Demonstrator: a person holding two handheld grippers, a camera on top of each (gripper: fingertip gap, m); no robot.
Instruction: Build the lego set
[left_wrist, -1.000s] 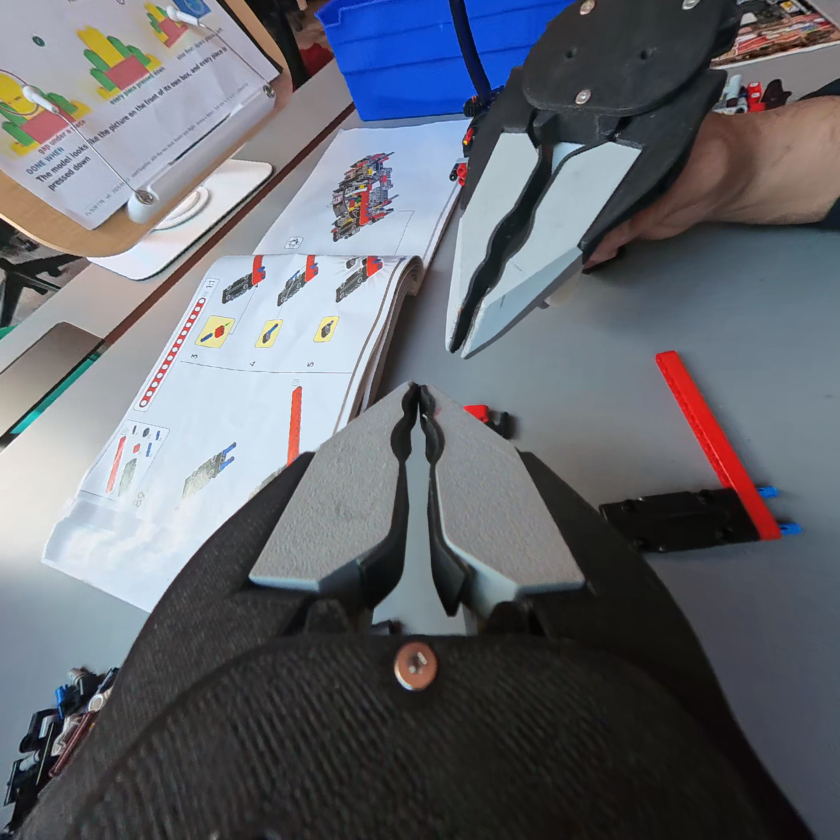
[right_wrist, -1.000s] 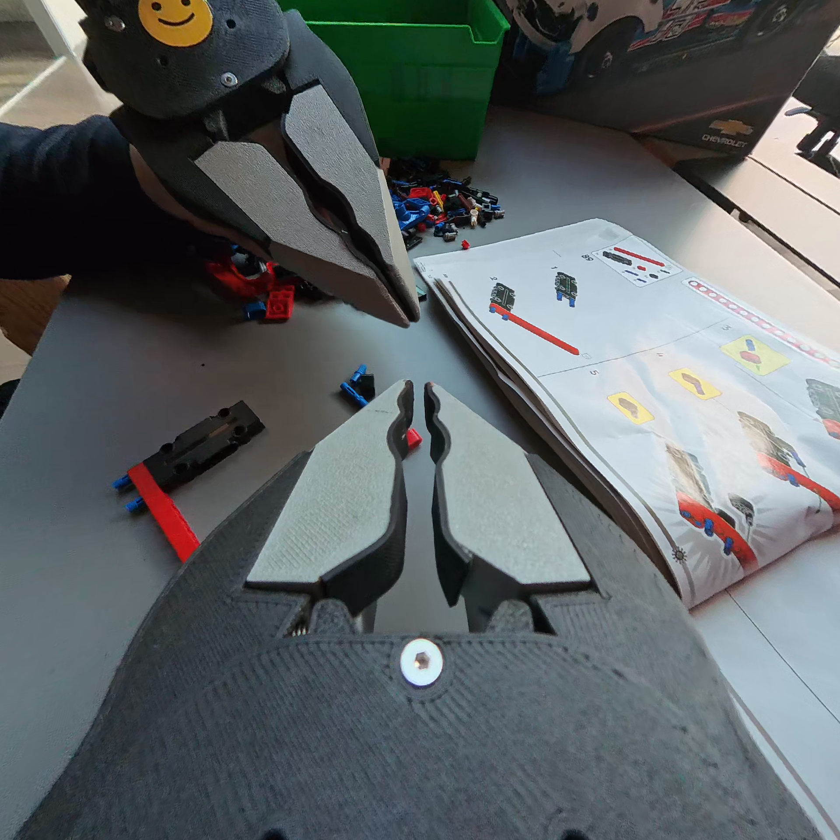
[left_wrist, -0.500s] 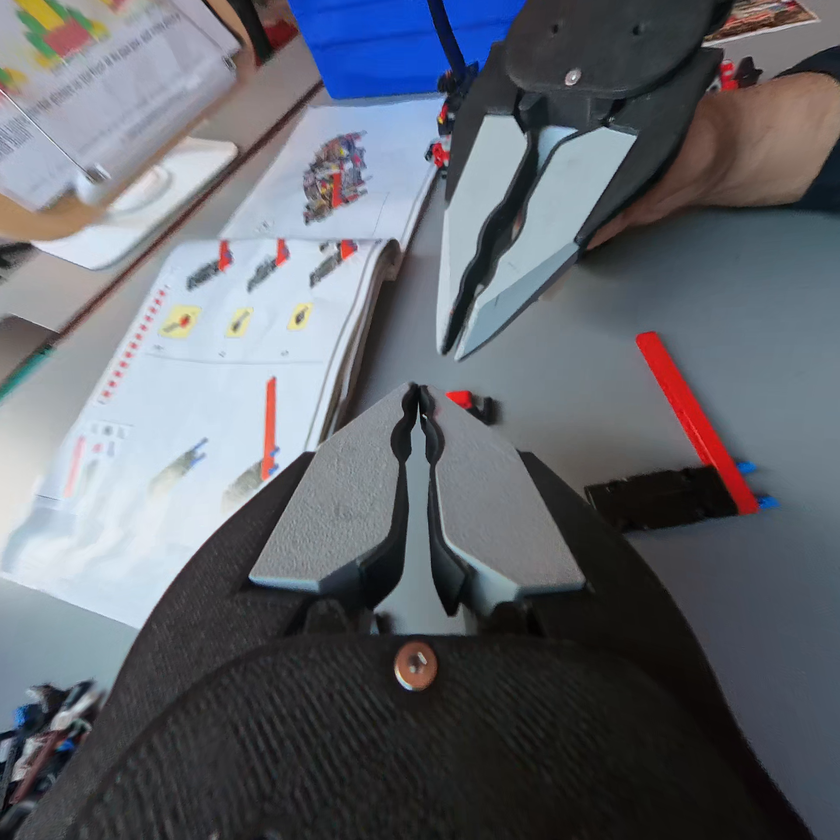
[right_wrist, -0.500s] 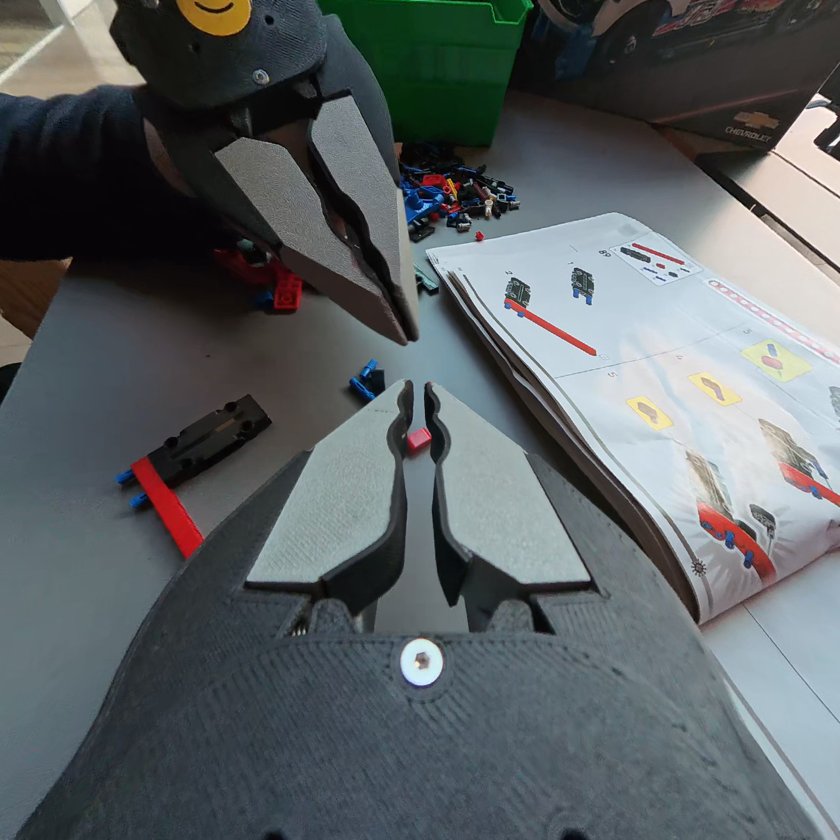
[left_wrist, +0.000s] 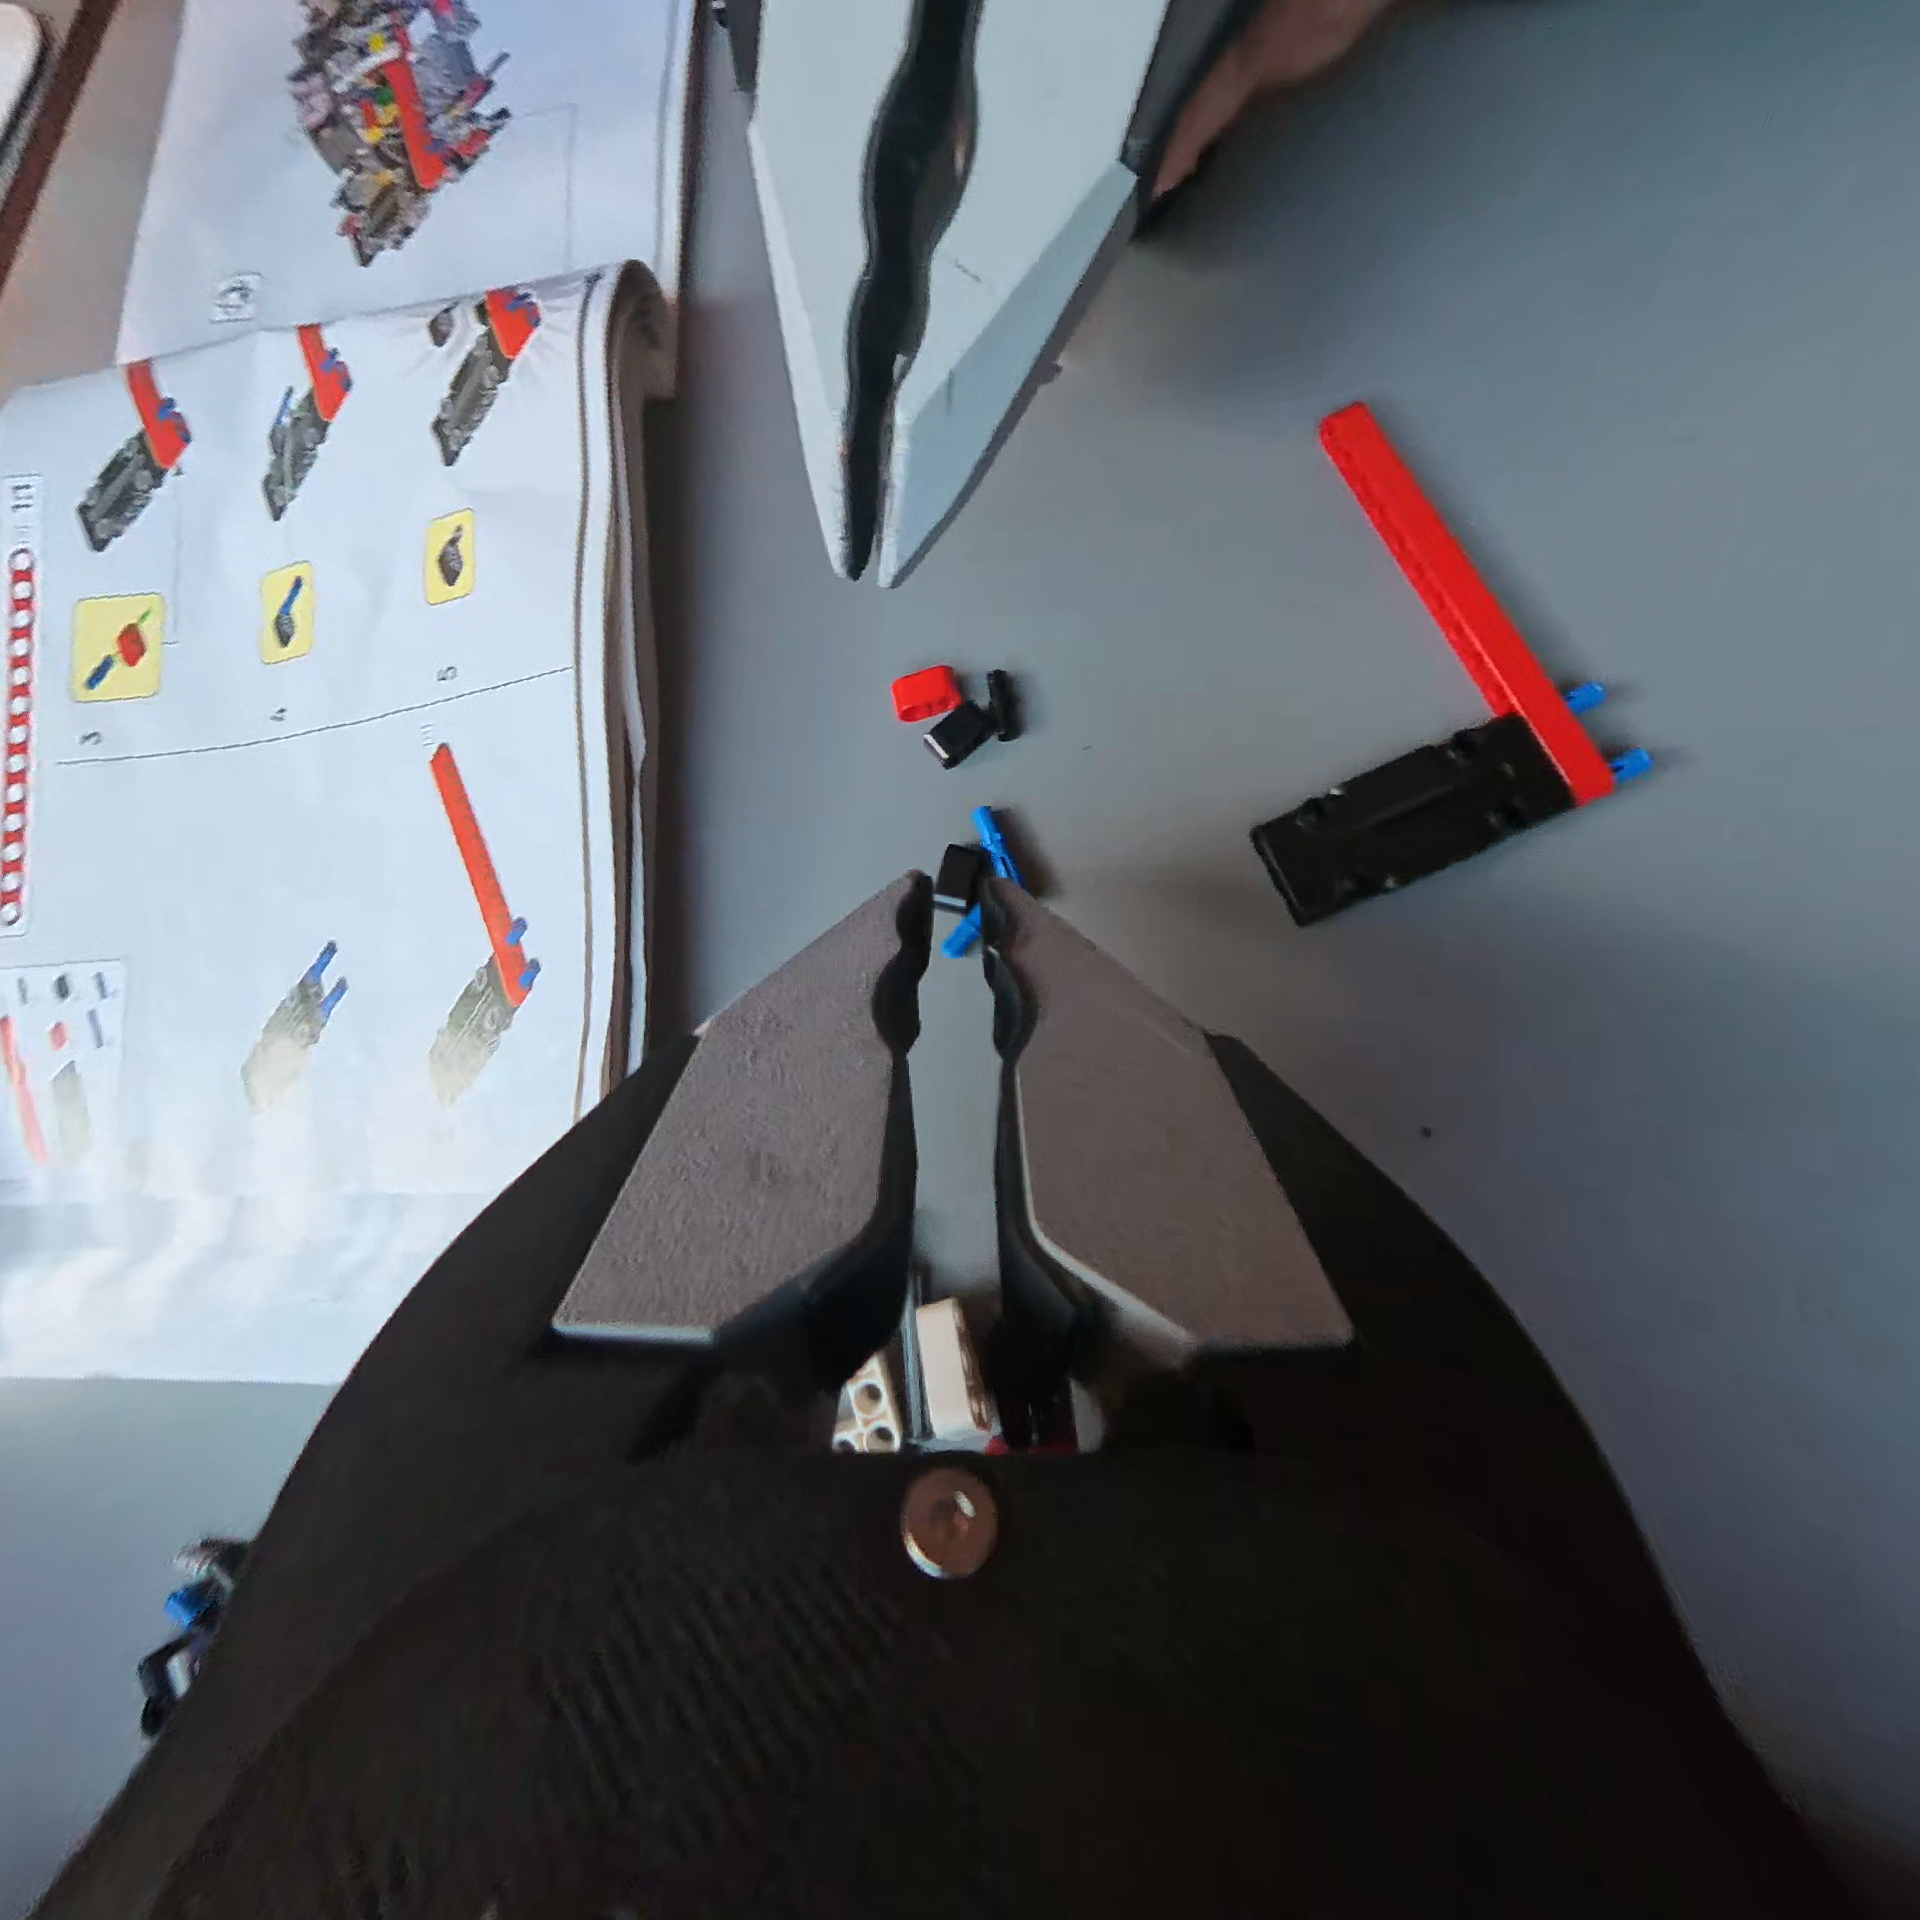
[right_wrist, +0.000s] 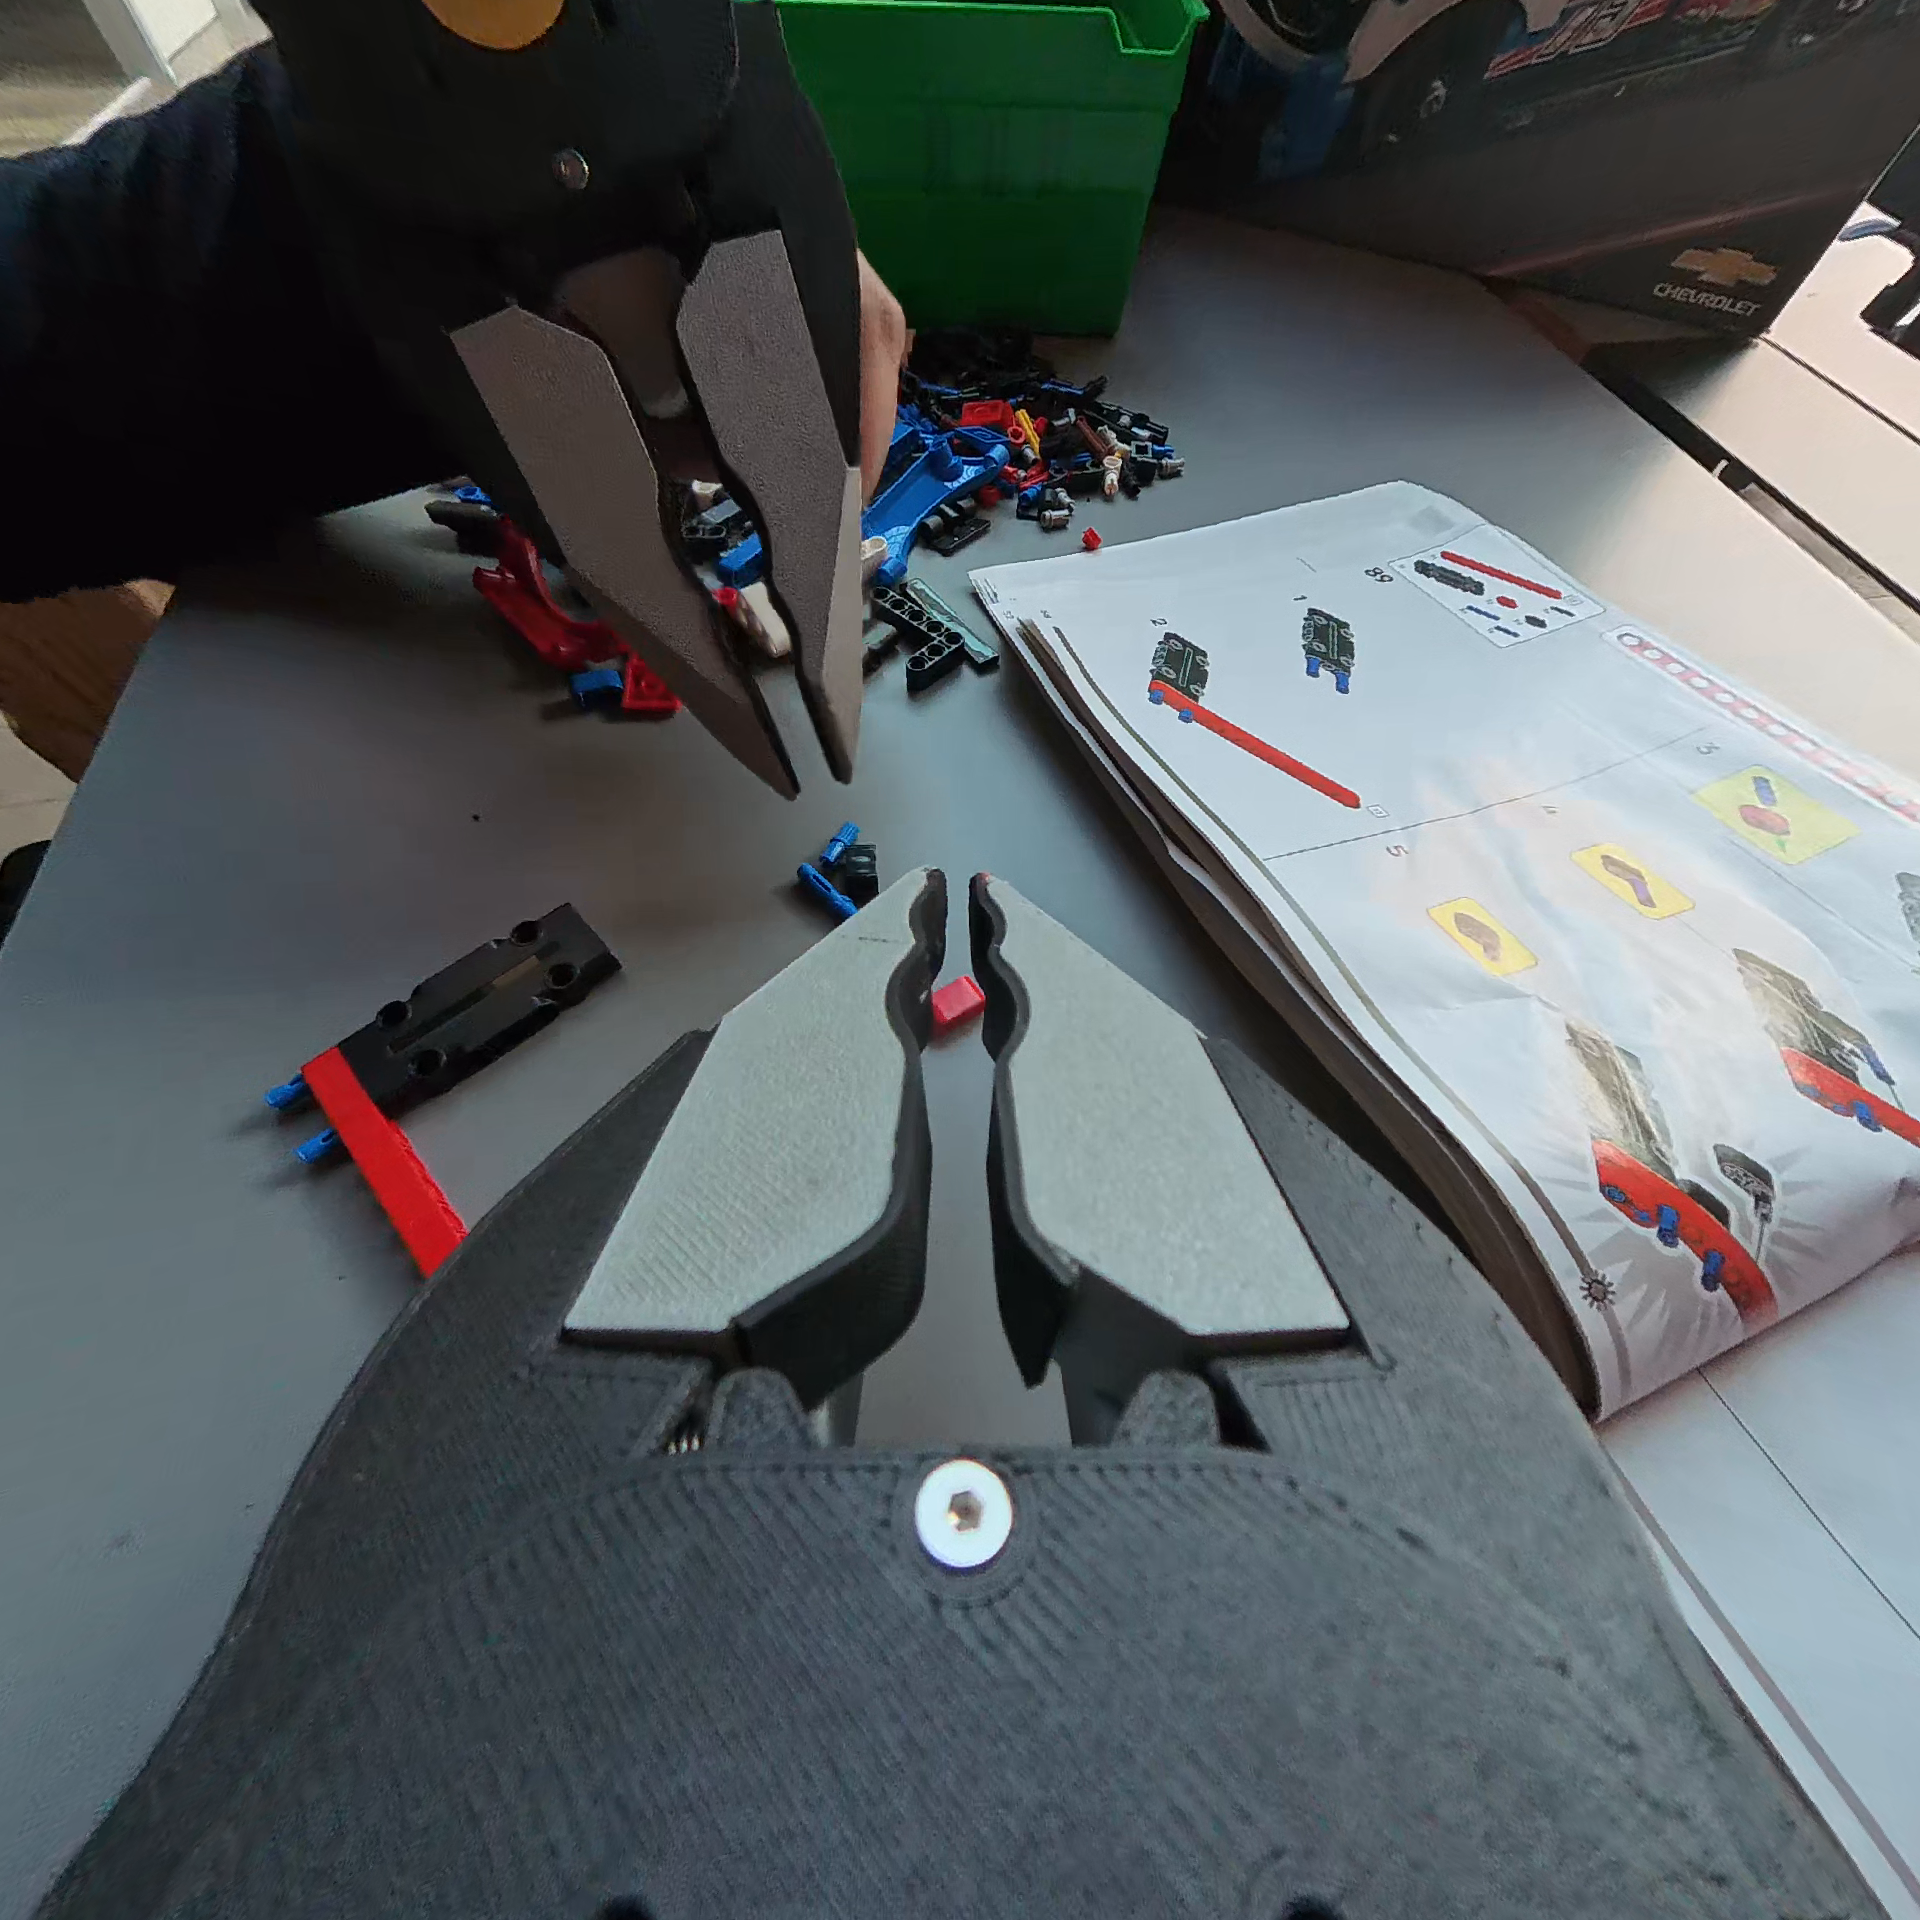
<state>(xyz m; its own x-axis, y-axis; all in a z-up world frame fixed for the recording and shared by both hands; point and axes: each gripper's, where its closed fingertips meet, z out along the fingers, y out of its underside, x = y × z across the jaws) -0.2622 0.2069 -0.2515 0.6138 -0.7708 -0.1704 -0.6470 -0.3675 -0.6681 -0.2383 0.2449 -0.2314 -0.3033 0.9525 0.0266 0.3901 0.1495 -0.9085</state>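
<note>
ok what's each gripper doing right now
left gripper: slightly open, holding nothing, just above the blue pin.
right gripper: closed, holding nothing; the red piece lies under it.

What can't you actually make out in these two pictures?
- Right wrist view: the small red piece is mostly hidden behind the jaws of the right gripper.
- Right wrist view: that gripper's body covers the near end of the red beam.
- Left wrist view: the booklet drawings are blurred.
- Left wrist view: the white parts are mostly covered by the left gripper.
</note>
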